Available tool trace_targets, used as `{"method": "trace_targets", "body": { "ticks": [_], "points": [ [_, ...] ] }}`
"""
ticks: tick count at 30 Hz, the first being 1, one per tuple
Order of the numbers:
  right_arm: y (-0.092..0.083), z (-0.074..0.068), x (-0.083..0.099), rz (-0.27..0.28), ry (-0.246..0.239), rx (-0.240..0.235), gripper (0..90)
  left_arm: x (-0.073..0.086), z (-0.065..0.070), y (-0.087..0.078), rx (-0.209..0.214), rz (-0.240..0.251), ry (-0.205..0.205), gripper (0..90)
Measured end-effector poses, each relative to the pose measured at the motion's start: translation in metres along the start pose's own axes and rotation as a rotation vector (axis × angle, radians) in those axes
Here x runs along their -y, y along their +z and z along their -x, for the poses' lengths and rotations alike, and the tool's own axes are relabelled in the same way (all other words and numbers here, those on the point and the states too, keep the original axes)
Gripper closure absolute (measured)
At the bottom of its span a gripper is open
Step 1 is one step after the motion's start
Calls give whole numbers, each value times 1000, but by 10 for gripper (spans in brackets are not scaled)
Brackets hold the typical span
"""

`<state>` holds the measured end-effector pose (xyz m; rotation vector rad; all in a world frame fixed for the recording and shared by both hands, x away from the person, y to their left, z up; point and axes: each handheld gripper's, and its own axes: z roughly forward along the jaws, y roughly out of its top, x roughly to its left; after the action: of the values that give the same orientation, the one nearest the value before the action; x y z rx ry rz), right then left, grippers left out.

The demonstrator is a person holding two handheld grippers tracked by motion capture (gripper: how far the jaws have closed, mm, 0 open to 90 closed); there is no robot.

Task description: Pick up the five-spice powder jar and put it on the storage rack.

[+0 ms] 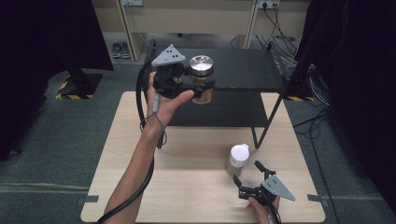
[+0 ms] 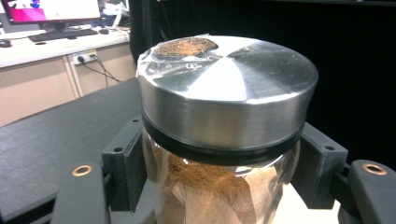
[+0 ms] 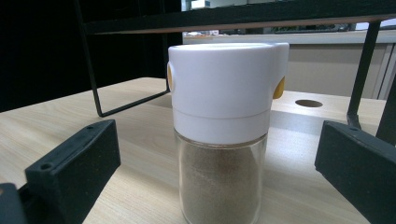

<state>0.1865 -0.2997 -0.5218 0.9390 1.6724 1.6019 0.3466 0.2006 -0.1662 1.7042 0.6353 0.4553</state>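
At the shelf's (image 1: 243,70) front edge, left gripper (image 1: 198,84) pinches the upright metal-lidded jar (image 2: 224,121), top board just beyond; right gripper (image 1: 250,179) spread, white-capped shaker (image 3: 219,135) between jaws.

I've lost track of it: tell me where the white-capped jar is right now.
In the high view the white-capped jar stands on the wooden table, right of centre, just beyond the open right gripper and near the black shelf's front right leg.

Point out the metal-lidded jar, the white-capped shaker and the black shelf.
metal-lidded jar (image 2: 224,84), left gripper view, on the lid's top.
white-capped shaker (image 3: 219,93), right gripper view, on the white cap.
black shelf (image 1: 243,70), high view, on its top board.
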Motion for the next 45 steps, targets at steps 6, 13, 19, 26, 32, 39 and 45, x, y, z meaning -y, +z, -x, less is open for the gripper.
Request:
{"method": "trace_targets", "body": {
  "ticks": [6,13,19,26,32,39,45],
  "points": [
    [0,0,0,0,-1,0,4,-9,-8,10,-49,-3,-24,305],
    [0,0,0,-1,2,-1,4,-16,-12,21,-98,-3,-17,305],
    [0,0,0,-2,3,-2,4,-19,-17,30,-133,-12,-23,305],
    [0,0,0,-2,4,-2,4,-18,-22,35,-165,-5,-44,305],
    [0,0,0,-2,2,-2,5,-17,-24,40,-194,-15,-50,305],
    [0,0,0,-1,3,-3,4,-13,-26,45,-204,-16,-53,305],
    [0,1,0,-1,2,-3,4,-10,-24,47,-211,-10,-42,304]
  ]
}}
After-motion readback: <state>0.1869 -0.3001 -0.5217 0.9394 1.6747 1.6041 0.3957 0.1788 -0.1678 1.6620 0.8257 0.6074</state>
